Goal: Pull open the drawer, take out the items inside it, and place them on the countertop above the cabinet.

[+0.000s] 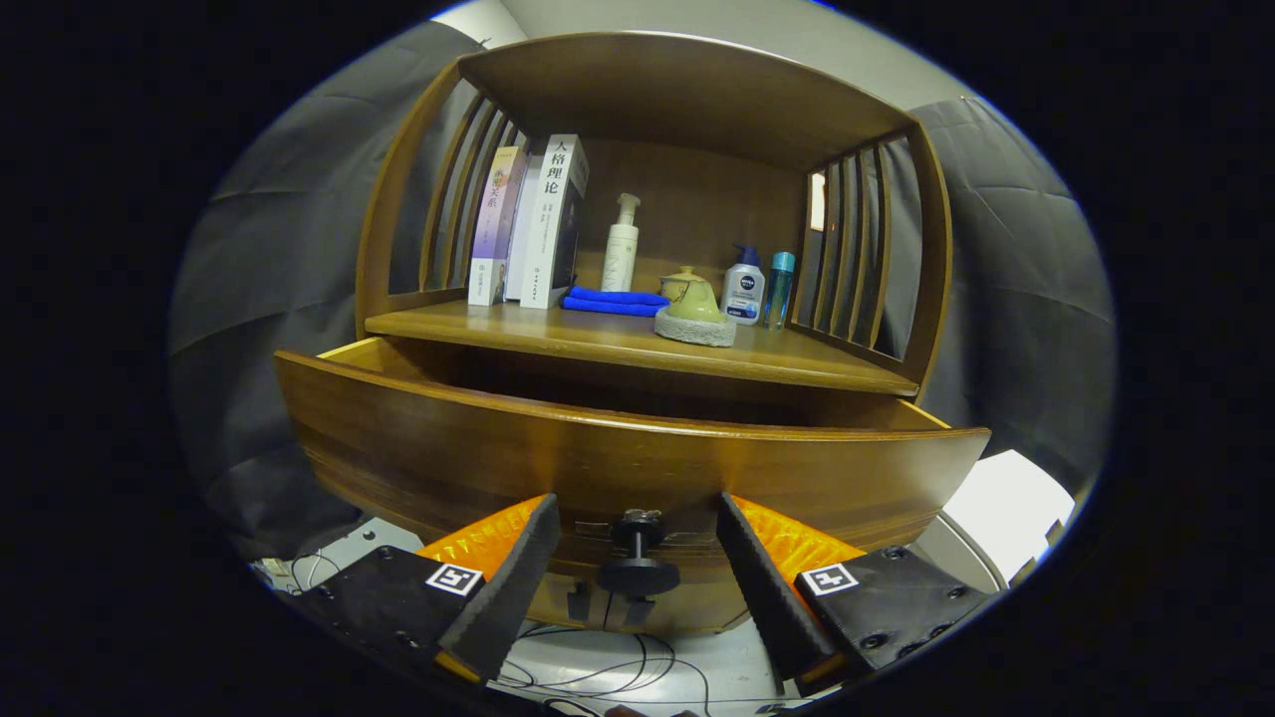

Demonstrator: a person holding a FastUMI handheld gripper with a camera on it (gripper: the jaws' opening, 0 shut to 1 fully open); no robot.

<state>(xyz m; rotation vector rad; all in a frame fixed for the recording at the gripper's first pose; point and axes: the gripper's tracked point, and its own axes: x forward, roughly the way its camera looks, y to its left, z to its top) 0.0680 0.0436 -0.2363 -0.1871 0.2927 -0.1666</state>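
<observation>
The drawer (628, 453) stands pulled out from the wooden cabinet (697, 100), its curved front panel facing the camera. What lies inside it is hidden behind that panel. A dark knob (638, 558) sticks out of the front's lower middle, with a small metal plate behind it.

The claw (637, 573) is spread wide, one finger on each side of the knob and neither touching it. The knob sits in the gap between them, clear of both, and the fingertips (533, 538) lie close to the drawer front.

Above the drawer is the tabletop (558, 334), a shelf framed by slatted sides and a wooden roof. On it, from the left: three upright books (533, 224) leaning together, a folded blue cloth (613, 300) lying flat just beside them, a white pump bottle (621, 246) behind the cloth, a greenish teapot (694, 297) on a grey stone-like base nearer the front edge, then a white bottle with a blue cap (743, 286) and a slim teal bottle (780, 288) close together by the right slats.

Grey cloth (289, 249) hangs behind the cabinet on both sides. Below the drawer, loose cables (618, 667) run over a pale floor.
</observation>
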